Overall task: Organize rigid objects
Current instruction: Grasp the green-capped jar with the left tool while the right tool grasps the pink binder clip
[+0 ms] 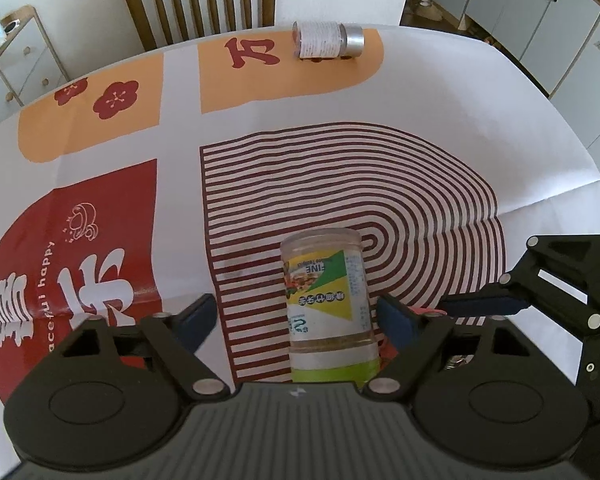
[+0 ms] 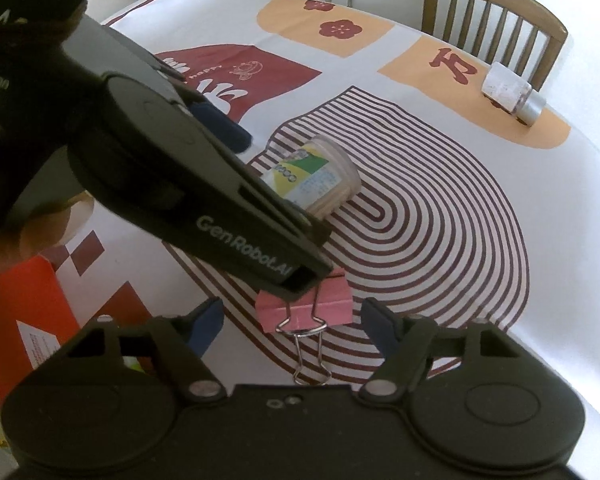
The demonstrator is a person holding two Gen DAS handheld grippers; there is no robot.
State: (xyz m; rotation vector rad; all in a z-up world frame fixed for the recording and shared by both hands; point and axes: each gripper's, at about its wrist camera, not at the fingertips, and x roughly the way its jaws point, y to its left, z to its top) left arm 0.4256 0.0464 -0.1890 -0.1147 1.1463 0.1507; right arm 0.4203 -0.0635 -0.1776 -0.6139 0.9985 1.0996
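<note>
A clear plastic jar (image 1: 328, 292) with a green lid and a yellow-green label lies on its side on the striped part of the tablecloth. My left gripper (image 1: 296, 316) straddles it, open: the right pad is close to the jar and the left pad stands well apart. In the right wrist view a pink binder clip (image 2: 304, 304) lies on the cloth with its wire handles towards the camera. My right gripper (image 2: 296, 322) is open around the clip, with a gap on each side. The left gripper's black housing (image 2: 204, 200) overlaps the clip's far edge and part of the jar (image 2: 320, 184).
A small spice jar (image 1: 328, 40) with a silver cap lies on its side on the orange patch at the far edge, also seen as the spice jar (image 2: 512, 92). A wooden chair (image 1: 200, 0) stands behind the table. An orange box (image 2: 24, 320) sits at the near left.
</note>
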